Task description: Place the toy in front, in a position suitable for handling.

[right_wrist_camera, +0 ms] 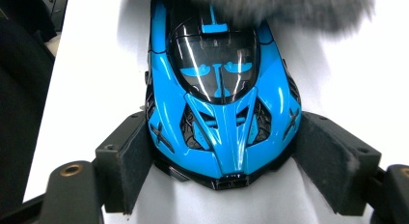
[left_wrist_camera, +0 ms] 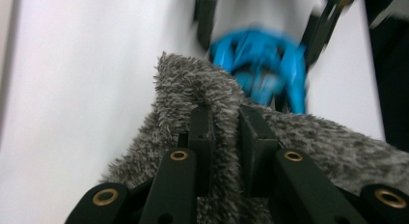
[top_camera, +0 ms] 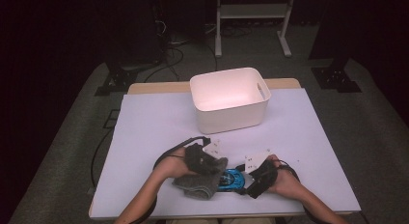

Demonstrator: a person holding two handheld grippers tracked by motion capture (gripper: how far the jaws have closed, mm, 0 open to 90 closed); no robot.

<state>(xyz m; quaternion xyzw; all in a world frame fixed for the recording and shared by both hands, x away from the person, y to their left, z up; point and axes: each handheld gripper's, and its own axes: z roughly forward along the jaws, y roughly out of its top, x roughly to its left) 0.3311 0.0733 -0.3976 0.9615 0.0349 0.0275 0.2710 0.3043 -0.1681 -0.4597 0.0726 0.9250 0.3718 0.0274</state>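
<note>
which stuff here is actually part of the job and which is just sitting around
In use:
- grey fuzzy cloth, pinched by left gripper
- blue toy car, clamped by right gripper

Lying about:
- white bin, apart from both hands
- white frame on the floor

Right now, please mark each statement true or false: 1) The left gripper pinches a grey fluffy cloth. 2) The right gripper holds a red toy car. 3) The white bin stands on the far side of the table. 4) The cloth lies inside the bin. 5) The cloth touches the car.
1) True: the left gripper is shut on the grey fluffy cloth.
2) False: the right gripper clamps a blue toy car by its sides.
3) True: the white bin stands far from the person, on the table.
4) False: the cloth is at the near edge, beside the car.
5) True: the cloth covers one end of the car.
</note>
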